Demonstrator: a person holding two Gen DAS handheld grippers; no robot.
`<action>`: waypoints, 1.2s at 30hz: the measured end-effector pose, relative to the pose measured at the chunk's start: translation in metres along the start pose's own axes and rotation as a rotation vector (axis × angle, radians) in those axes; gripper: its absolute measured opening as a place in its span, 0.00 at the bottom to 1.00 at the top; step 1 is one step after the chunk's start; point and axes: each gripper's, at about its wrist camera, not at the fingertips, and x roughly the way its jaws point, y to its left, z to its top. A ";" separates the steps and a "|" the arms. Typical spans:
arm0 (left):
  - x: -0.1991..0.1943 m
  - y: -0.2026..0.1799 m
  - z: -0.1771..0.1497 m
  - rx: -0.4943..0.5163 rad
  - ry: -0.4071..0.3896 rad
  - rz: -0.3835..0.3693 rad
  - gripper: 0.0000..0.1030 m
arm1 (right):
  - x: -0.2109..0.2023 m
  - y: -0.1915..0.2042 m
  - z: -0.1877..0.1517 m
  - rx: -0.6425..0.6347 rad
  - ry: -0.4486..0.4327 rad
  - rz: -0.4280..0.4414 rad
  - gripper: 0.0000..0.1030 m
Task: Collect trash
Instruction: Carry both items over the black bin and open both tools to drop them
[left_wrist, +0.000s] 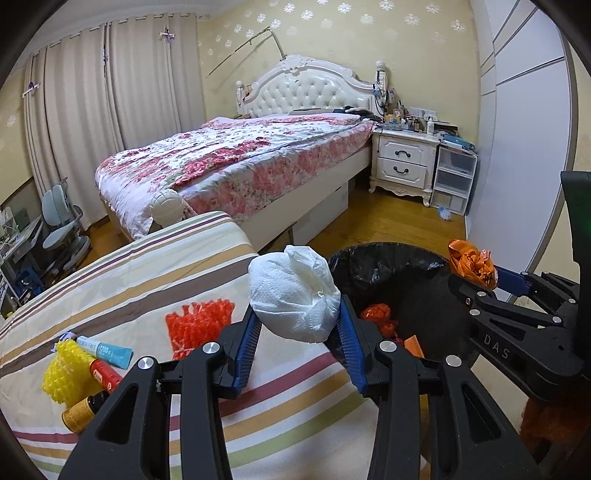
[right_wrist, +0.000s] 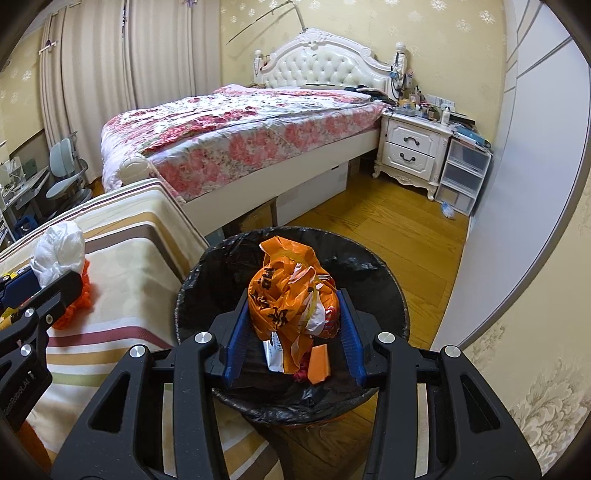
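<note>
**Both hand-held grippers loaded at the bin**

Now my right hand-held gripper (right_wrist: 294, 325) pinches a crumpled orange plastic bag (right_wrist: 291, 291) directly above the black-lined round trash bin (right_wrist: 391, 295). My left hand-held gripper (left_wrist: 297, 343) pinches a wadded white paper towel (left_wrist: 293, 291) just beside that bin's rim, over the striped bedsheet (left_wrist: 147, 280).

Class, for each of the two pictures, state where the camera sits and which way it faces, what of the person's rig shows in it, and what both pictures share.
Left wrist: sits on the left tool, facing along its fingers over the striped cloth toward the bed; its fingers clamp a white paper wad, and the right tool shows at right.
Right wrist: sits on the right tool, looking down into the black-lined bin; its fingers clamp an orange plastic bag, and the left tool shows at left.
Shared: bin, bed, striped cloth, wad, bag.
</note>
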 end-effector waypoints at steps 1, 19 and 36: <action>0.003 -0.002 0.002 0.002 -0.002 -0.001 0.41 | 0.002 -0.002 0.001 0.003 0.001 -0.003 0.42; 0.048 -0.018 0.021 0.010 0.034 0.006 0.45 | 0.029 -0.015 0.006 0.022 0.029 -0.039 0.43; 0.032 -0.013 0.021 -0.029 0.021 0.026 0.76 | 0.020 -0.026 0.005 0.045 0.017 -0.080 0.56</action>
